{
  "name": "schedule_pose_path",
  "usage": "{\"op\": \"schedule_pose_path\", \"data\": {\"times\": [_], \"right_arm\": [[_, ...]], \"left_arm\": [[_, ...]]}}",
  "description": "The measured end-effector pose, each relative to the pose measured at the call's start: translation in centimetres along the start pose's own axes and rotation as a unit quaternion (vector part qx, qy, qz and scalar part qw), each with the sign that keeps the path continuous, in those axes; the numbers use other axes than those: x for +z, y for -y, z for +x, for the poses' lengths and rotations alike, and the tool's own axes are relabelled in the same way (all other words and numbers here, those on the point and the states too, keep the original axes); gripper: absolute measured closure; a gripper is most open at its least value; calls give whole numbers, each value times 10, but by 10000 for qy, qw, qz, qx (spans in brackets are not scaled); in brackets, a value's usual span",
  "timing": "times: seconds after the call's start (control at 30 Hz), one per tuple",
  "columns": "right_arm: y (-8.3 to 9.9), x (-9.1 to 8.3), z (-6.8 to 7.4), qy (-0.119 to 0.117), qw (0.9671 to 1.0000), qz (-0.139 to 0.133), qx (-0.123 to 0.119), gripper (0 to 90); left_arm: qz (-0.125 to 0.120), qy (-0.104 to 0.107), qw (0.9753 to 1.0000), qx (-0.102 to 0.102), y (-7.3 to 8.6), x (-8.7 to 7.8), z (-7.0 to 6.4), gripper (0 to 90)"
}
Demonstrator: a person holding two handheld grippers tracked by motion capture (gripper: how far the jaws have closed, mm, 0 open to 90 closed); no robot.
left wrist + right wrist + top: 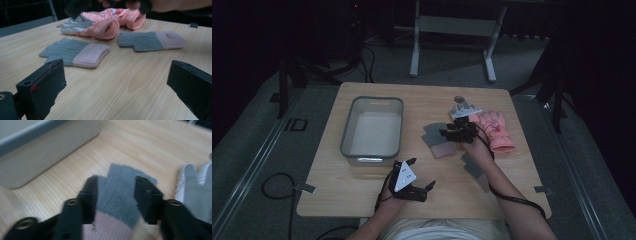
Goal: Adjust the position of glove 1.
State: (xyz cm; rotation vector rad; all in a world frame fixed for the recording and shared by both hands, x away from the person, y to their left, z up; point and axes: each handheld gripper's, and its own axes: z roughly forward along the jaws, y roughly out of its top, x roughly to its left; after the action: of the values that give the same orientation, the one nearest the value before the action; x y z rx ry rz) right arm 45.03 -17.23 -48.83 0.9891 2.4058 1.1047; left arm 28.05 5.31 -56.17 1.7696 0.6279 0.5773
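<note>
Right claw (115,200) straddles grey glove (120,195), fingers pointing away.

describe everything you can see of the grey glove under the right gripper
The grey glove is knitted, with grey fingers and palm and a pale pink ribbed cuff. It lies flat on the wooden table, fingers pointing toward the bin. The right gripper is over it, its open jaws astride the finger bases. A pink padded glove lies beside it.

I watch the table (362,195) from above; my left gripper view looks low across it, my right hovers close, both sharing the grey knit glove (72,52).
</note>
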Motion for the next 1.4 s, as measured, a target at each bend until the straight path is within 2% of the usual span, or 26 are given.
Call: {"op": "schedule_pose_path", "data": {"times": [0.1,0.2,0.27,0.43,0.53,0.7,0.77,0.83,1.0,1.17,1.2,1.27,1.4], "right_arm": [[2,13,-3,-261,9993,224,117,611],[4,24,-6,-228,9989,395,73,607],[5,30,-7,-106,9988,484,59,586],[5,45,-12,-89,9978,642,-151,606],[5,54,-12,-73,9961,805,-352,614],[11,69,-13,-77,9930,1114,-396,636],[10,70,-15,-162,9928,1138,-334,669],[8,71,-14,-124,9918,1229,-326,719],[5,72,-11,-117,9908,1309,-334,819],[0,72,-12,-130,9890,1471,-90,851],[-1,71,-12,-114,9889,1479,22,854],[-4,65,-11,-51,9899,1409,120,856],[-12,43,-5,44,9937,1106,195,856]], "left_arm": [[-70,-12,10000,-45,-1,-2,2,13],[-75,-71,9999,-49,-1,-3,3,13],[-95,-90,9999,-66,-2,-4,3,13],[-92,-59,9999,-59,-2,-5,4,13],[-108,-56,9999,-64,-2,-5,5,13],[-109,-67,9999,-84,-2,-6,4,13],[-122,-33,9999,-103,-2,-6,4,13],[-178,77,9998,-111,-2,-6,4,13],[-253,43,9996,-138,-3,-8,5,13],[-215,28,9997,-133,-2,-6,6,13],[-219,27,9997,-137,-2,-6,6,13],[-206,8,9997,-132,-1,-6,7,13],[-198,-13,9996,-193,0,-4,8,13]]}}
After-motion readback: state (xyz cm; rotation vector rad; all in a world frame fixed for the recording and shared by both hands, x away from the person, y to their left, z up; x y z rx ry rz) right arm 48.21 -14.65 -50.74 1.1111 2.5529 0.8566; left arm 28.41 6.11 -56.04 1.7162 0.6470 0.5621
